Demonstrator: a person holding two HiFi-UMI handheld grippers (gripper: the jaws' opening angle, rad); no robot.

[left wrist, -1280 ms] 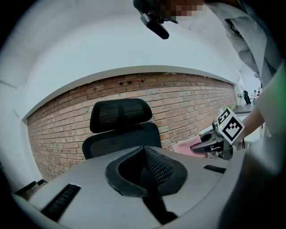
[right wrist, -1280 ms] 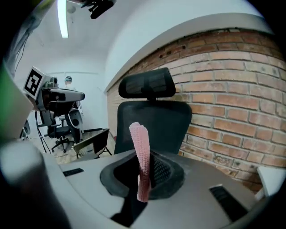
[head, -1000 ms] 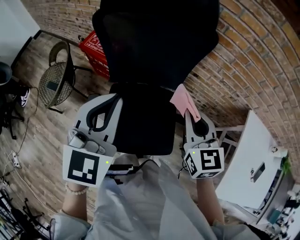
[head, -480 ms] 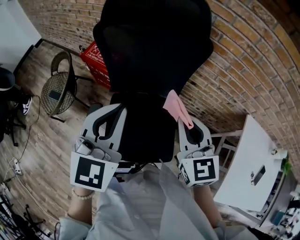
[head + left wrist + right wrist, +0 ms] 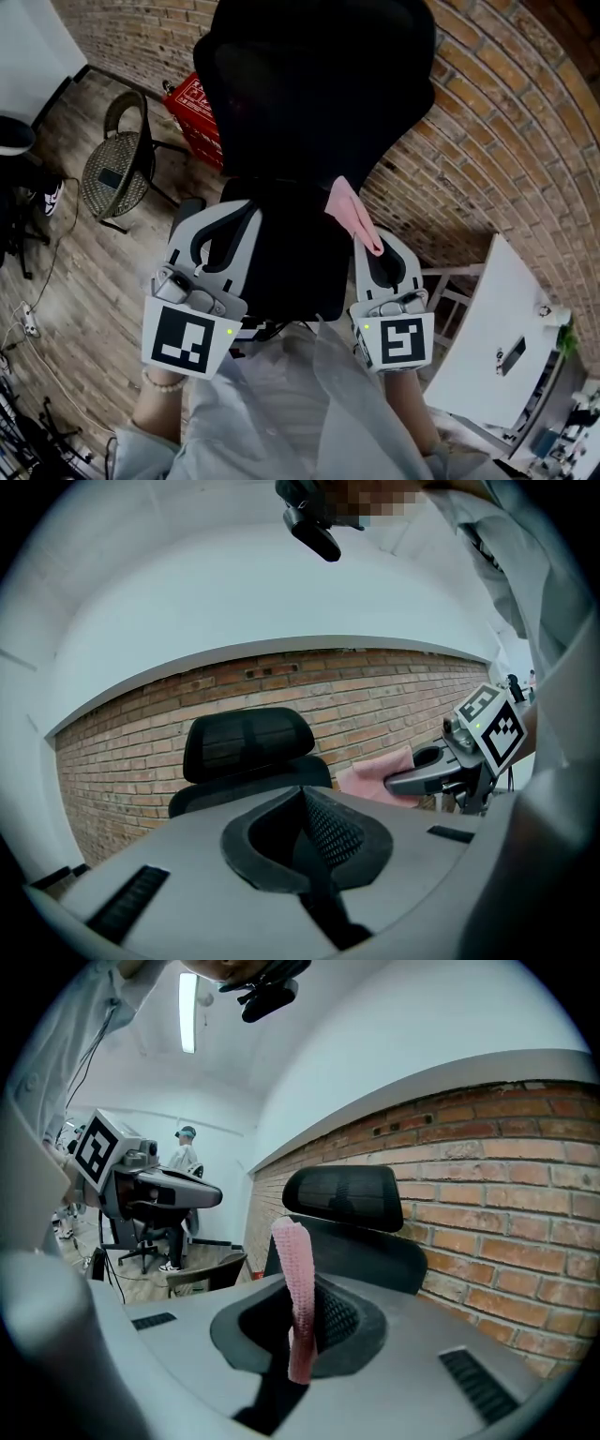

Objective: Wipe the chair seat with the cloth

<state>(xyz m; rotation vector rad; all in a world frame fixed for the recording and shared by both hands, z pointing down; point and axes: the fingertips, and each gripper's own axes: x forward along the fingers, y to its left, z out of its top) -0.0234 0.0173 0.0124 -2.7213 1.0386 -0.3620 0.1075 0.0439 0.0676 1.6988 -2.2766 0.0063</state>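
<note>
A black office chair stands in front of me, its seat (image 5: 281, 258) between my two grippers and its high back (image 5: 314, 89) toward the brick wall. My right gripper (image 5: 373, 242) is shut on a pink cloth (image 5: 349, 212), which hangs at the seat's right edge. In the right gripper view the cloth (image 5: 296, 1269) stands pinched between the jaws. My left gripper (image 5: 244, 214) is at the seat's left edge, shut with nothing in it. The left gripper view shows its pads (image 5: 330, 829) together, the chair (image 5: 248, 747) and the cloth (image 5: 375, 775) beyond.
A brick wall (image 5: 487, 141) runs behind the chair. A red crate (image 5: 195, 101) and a wicker chair (image 5: 111, 173) stand on the wooden floor at the left. A white table (image 5: 497, 328) is at the right. Cables lie at the lower left (image 5: 28, 323).
Both grippers have drawn in closer to the seat's sides. The pink cloth has shifted left with the right gripper, which still holds it.
</note>
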